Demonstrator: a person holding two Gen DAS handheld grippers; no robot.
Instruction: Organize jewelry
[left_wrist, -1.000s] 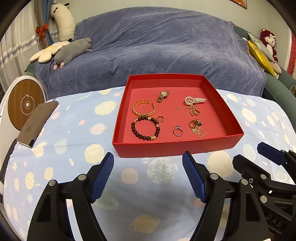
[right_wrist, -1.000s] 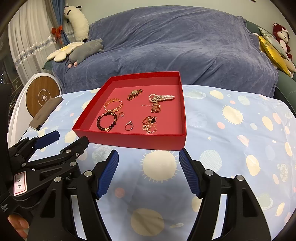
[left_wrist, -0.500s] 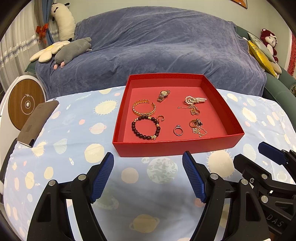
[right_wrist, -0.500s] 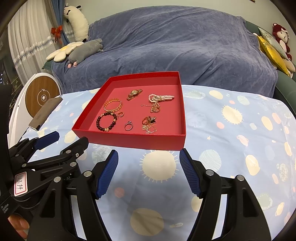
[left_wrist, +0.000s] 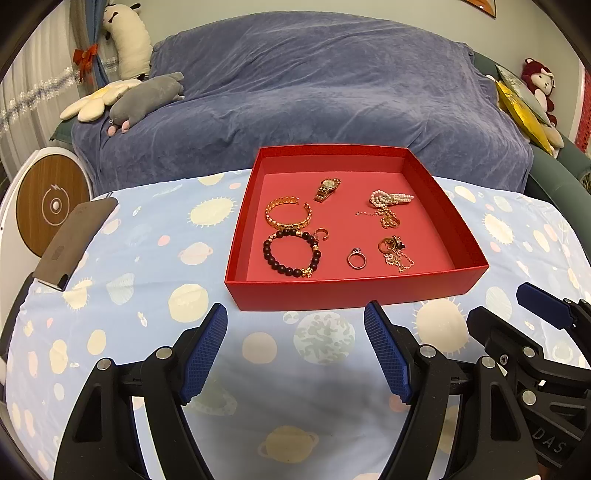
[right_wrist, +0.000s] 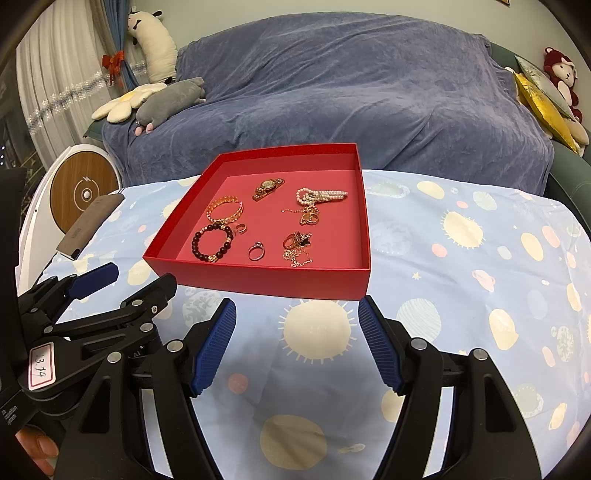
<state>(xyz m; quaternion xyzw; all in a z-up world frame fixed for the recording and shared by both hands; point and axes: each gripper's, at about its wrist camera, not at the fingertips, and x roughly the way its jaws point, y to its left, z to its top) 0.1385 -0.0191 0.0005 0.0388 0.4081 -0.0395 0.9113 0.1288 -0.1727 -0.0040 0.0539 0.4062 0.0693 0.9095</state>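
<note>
While both claws gape empty, left claw (left_wrist: 295, 347), right claw (right_wrist: 297, 341), gold watch (left_wrist: 326, 188) lying diagonally in red tray (left_wrist: 354, 291)

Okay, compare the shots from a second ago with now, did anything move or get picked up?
Nothing visibly changed. The left gripper and right gripper hover open and empty over the tablecloth, short of the red box. The jewelry inside, including the beaded bracelet and watch, lies as before.

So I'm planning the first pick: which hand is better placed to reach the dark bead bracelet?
Probably left: the left gripper faces the bead bracelet nearly straight ahead, while it lies off to the right gripper's left.
</note>
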